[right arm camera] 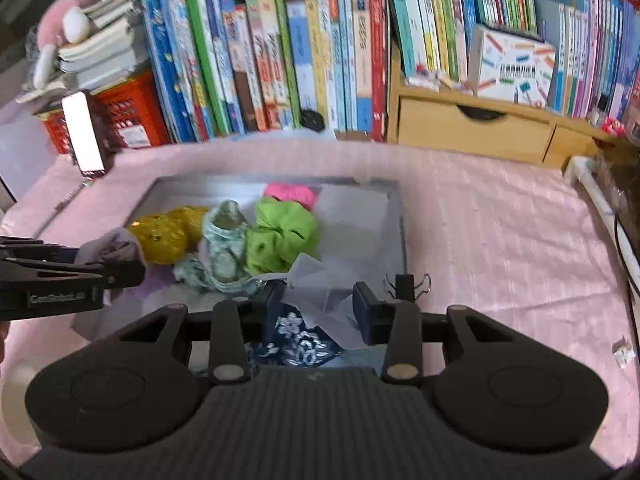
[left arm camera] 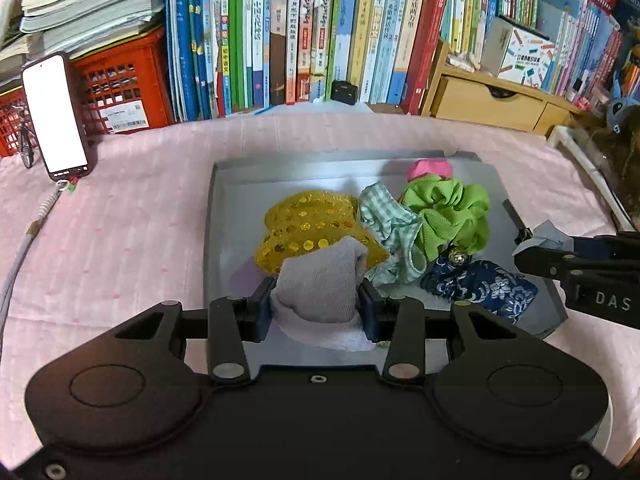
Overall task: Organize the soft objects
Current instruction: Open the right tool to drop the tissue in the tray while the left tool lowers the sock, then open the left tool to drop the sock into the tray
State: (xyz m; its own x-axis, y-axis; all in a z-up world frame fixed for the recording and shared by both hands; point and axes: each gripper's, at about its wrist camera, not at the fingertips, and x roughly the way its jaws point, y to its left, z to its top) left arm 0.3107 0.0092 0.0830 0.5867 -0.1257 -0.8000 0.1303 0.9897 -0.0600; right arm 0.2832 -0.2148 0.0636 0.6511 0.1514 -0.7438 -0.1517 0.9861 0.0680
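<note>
My left gripper (left arm camera: 318,304) clamped on the lilac cloth (left arm camera: 320,280) above the near edge of the grey tray (left arm camera: 224,208)

The cloth stands on end between my pads, its long axis running up and away from me, its tip leaning right over the gold sequin piece (left arm camera: 308,228). My right gripper (right arm camera: 320,304) has its fingers apart around crumpled pale paper (right arm camera: 320,284), over the navy brocade pouch (right arm camera: 300,340) at the tray's near right corner

phone (left arm camera: 54,114) lit, upright | red crate (left arm camera: 120,84) | books (left arm camera: 304,32) | wooden drawer unit (left arm camera: 488,100) | binder clip (right arm camera: 408,286)
</note>
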